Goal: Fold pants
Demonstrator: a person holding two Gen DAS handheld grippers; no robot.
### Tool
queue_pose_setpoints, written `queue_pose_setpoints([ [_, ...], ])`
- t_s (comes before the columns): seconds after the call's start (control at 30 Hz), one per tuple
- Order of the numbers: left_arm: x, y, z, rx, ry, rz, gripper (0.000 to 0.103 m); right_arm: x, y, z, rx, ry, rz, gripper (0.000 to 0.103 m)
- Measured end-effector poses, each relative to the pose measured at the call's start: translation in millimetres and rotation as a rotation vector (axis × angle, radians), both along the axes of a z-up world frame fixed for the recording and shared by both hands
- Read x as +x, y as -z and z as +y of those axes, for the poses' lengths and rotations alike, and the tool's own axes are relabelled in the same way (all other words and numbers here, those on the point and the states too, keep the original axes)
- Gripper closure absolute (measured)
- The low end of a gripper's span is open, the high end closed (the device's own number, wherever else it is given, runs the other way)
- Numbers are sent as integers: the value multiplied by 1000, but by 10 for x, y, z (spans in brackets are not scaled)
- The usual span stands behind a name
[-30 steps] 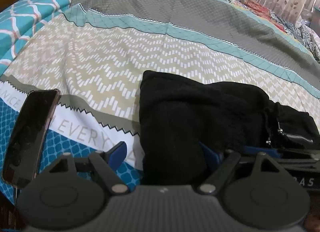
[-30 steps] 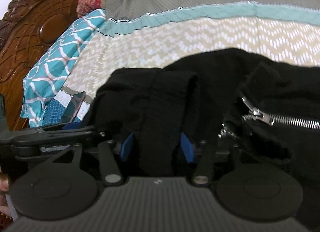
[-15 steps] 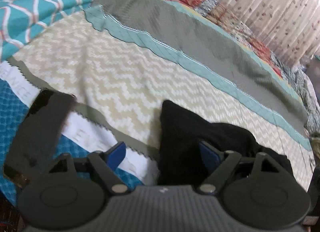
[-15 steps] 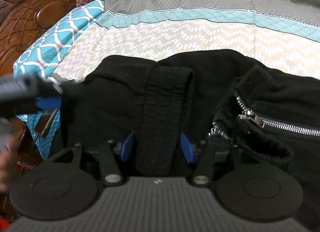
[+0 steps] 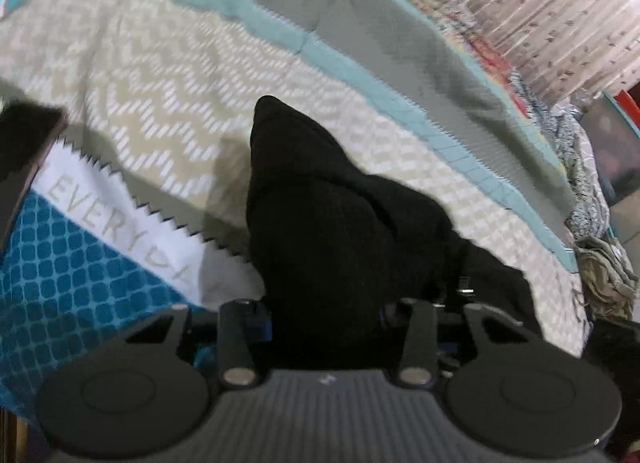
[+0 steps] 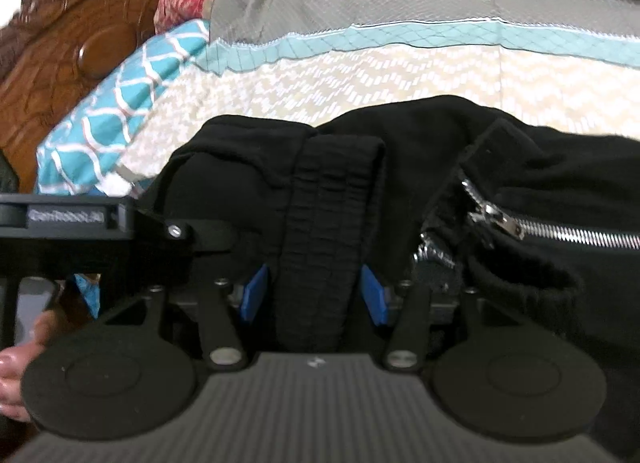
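Note:
Black pants (image 5: 332,223) lie bunched on a patterned bedspread (image 5: 160,75). In the left wrist view, my left gripper (image 5: 326,323) is shut on a thick fold of the pants, which hides its blue pads. In the right wrist view, my right gripper (image 6: 314,295) is shut on the ribbed waistband (image 6: 320,215) of the pants (image 6: 420,151), with blue pads (image 6: 252,295) on either side. A silver zipper (image 6: 560,235) shows at the right. The left gripper's body (image 6: 92,219) sits just left of the right one.
A dark phone (image 5: 24,151) lies on the bedspread at the left. A carved wooden headboard (image 6: 60,47) and a teal pillow (image 6: 120,103) are at the far left. Curtains (image 5: 560,3) and piled cloth (image 5: 600,271) are at the far right.
My left gripper has closed from open onto the fold of the pants and tilted, the view swinging right. The right gripper has kept its hold on the waistband.

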State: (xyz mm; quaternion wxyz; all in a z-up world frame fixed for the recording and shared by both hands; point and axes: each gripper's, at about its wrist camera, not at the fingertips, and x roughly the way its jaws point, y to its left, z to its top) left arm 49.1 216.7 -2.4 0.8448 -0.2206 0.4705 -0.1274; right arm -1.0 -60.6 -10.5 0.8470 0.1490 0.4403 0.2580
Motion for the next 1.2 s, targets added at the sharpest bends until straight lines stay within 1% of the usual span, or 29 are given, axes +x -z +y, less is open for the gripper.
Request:
queue_pose_setpoints([
  [0.03,-30,-97,-93,22,16,-24,64,-15,-36,-61,20,12,1,51],
  [0.07,-60,-195,-202,47,32,-49,64,-32,-70,-131,42,21,1,54],
  [0.17,-131,-443,-564,112,86,-110,64,-114,-163,-374,93,59,-2,59],
  [0.23,-175,-596,-878,156,132,-150,64,-193,-206,-570,124,89,-7,62],
  [0.37,-225,-762,-1613,245,238,-219,64,-330,-217,-990,184,160,1,71],
  [0.47,-262,-826,-2178,289,329,-258,64,-418,-185,-1298,231,219,17,74],
  [0.53,-281,-830,-2548,318,394,-285,64,-485,-149,-1532,269,270,21,75],
  [0.6,-283,-738,-2881,342,452,-295,64,-538,-81,-1750,302,324,37,75],
  [0.67,-249,-605,-3150,351,501,-277,64,-575,55,-1967,321,388,77,75],
  [0.7,-247,-497,-3280,359,532,-254,63,-598,150,-2073,332,422,105,74],
  [0.73,-232,-412,-3361,368,555,-232,61,-615,236,-2156,348,444,132,77],
  [0.77,-233,-352,-3407,373,573,-215,59,-633,325,-2237,387,457,159,82],
  [0.8,-274,-357,-3427,370,586,-211,54,-669,410,-2339,460,471,185,83],
  [0.83,-302,-414,-3398,344,594,-218,51,-703,452,-2420,522,483,202,83],
  [0.87,-315,-496,-3313,299,596,-229,49,-733,476,-2500,569,494,214,82],
  [0.93,-307,-746,-3059,176,576,-252,48,-795,524,-2660,649,517,233,80],
  [0.97,-302,-877,-2891,129,542,-276,47,-832,549,-2722,688,534,243,79],
  [1.0,-292,-974,-2770,101,503,-303,45,-880,570,-2789,724,558,249,79],
  [1.03,-271,-1065,-2597,82,457,-327,44,-919,543,-2848,738,587,242,79],
  [1.07,-251,-1100,-2467,74,421,-335,44,-963,470,-2907,730,615,221,75],
  [1.1,-219,-1100,-2320,71,384,-329,47,-989,370,-2914,696,647,185,72],
  [1.13,-182,-1067,-2214,70,357,-310,48,-1011,274,-2927,663,670,145,67],
  [1.17,-147,-1010,-2125,66,335,-282,49,-1032,160,-2926,636,678,101,67],
  [1.2,-125,-917,-2059,54,319,-245,53,-1036,20,-2889,613,666,52,67],
])
